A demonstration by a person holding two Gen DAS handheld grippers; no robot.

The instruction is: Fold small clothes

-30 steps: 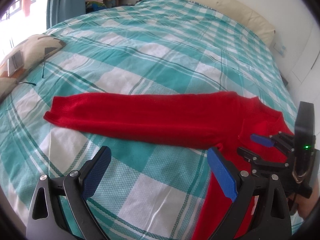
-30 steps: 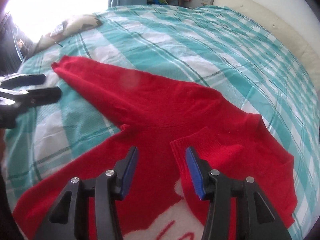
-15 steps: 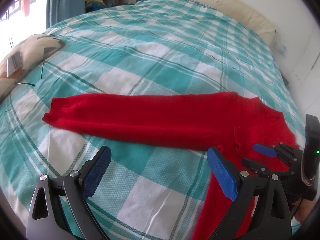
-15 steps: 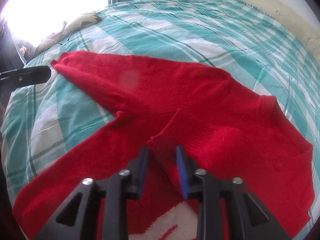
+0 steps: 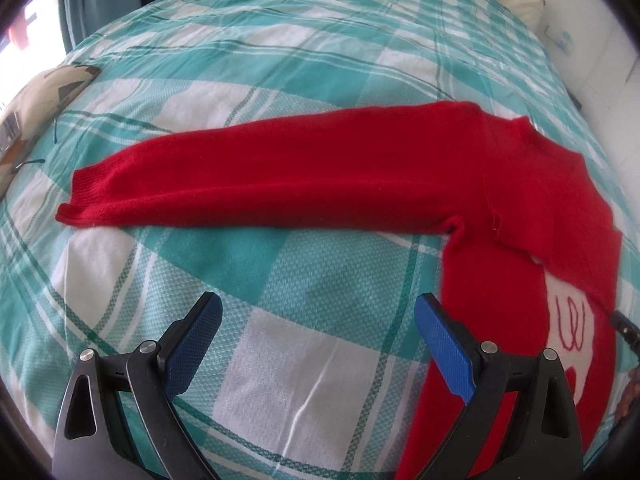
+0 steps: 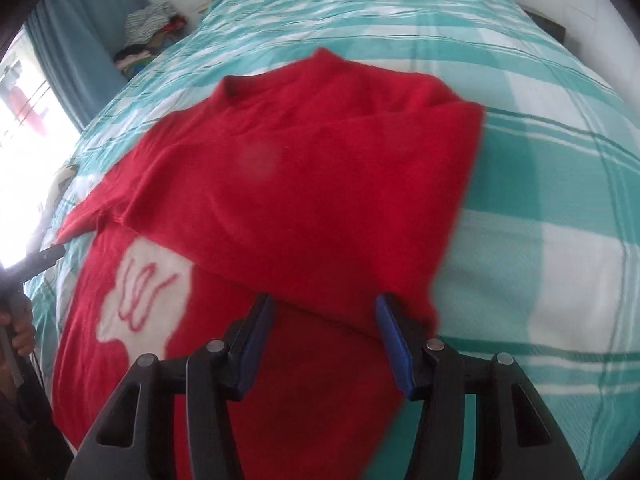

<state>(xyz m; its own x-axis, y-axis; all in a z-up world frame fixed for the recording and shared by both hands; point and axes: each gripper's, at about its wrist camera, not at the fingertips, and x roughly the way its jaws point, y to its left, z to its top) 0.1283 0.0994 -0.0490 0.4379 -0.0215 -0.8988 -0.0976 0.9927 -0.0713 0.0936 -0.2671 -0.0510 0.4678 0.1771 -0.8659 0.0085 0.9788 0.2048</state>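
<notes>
Since the earlier frames, one sleeve of the red sweater [image 6: 304, 184] has been carried across its body and laid folded over the chest, and the right gripper [image 6: 324, 340] has been swung round to the sweater's side. On the checked bedspread [image 5: 304, 364] the sweater is spread flat, its other sleeve [image 5: 260, 184] stretched out leftward. The left gripper [image 5: 316, 344] is held over bare bedspread just left of the sweater's body, jaws wide apart and empty. The right gripper's jaws, lately opened a little, stand apart above the folded sleeve's edge, nothing clamped.
</notes>
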